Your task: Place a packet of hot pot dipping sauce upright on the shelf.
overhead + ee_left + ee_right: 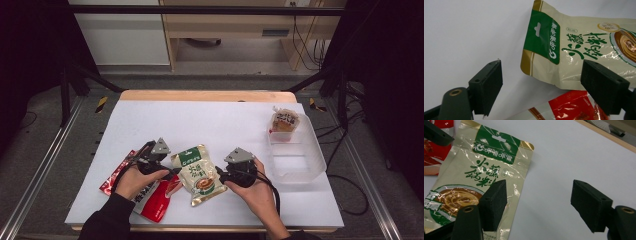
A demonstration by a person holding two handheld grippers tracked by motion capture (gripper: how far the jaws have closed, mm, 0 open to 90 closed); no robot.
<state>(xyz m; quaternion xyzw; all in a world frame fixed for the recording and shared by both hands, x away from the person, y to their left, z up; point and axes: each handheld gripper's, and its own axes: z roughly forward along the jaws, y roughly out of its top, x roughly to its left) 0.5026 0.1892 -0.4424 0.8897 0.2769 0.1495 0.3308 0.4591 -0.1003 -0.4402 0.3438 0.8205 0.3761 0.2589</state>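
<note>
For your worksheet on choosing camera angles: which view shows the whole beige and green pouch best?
The high view: the beige and green pouch lies whole between both grippers. The left gripper view shows its green top and part of its print; the right gripper view shows most of it, one jaw covering part.

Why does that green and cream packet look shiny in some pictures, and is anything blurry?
Right gripper view: white glare streaks cross the cream packet; the table edge behind is soft. Left gripper view: print sharp, near jaws slightly blurred. High view: evenly lit table, dark surroundings, soft overall.
</note>
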